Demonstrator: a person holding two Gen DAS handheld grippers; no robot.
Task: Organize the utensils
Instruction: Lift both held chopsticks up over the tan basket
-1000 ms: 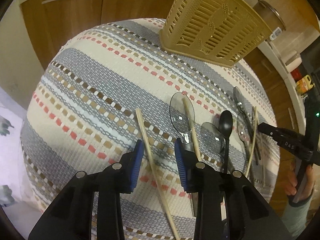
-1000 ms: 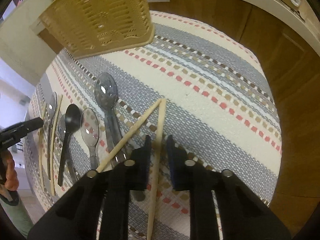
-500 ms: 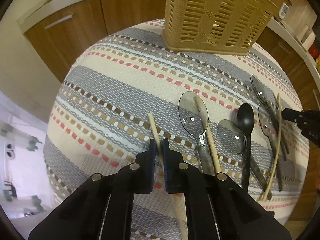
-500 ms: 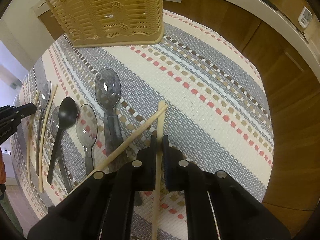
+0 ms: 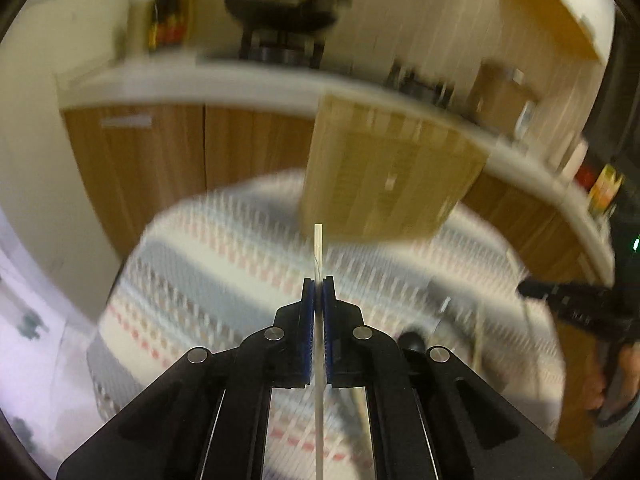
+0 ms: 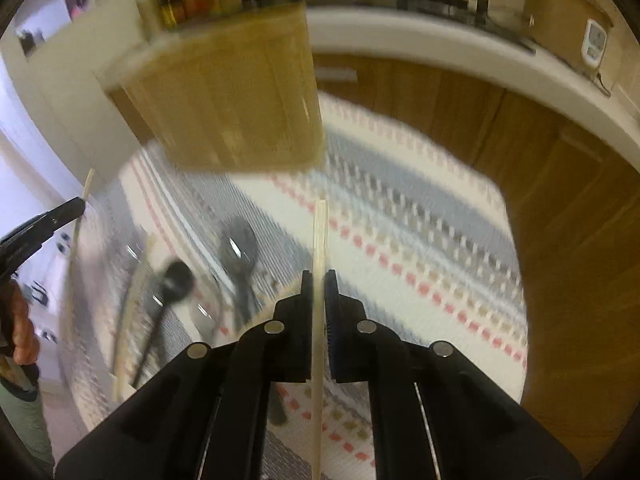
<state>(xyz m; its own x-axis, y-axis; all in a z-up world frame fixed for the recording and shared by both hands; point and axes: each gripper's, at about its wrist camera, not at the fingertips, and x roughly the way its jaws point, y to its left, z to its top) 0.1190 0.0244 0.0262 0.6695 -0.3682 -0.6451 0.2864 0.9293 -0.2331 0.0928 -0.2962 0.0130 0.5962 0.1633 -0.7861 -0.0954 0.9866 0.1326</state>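
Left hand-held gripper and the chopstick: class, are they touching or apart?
Touching. The left wrist view shows the left hand-held gripper shut on the chopstick, both blue pads pressing its sides.

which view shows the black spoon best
The right wrist view. There the black spoon lies on the striped cloth with bowl and handle both visible, though blurred. In the left wrist view only its dark bowl peeks out beside the left gripper; the handle is hidden.

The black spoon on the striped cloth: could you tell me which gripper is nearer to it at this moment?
Probably the left. The black spoon lies just right of the left gripper. From the right gripper, it sits well off to the left. Motion blur makes this uncertain.
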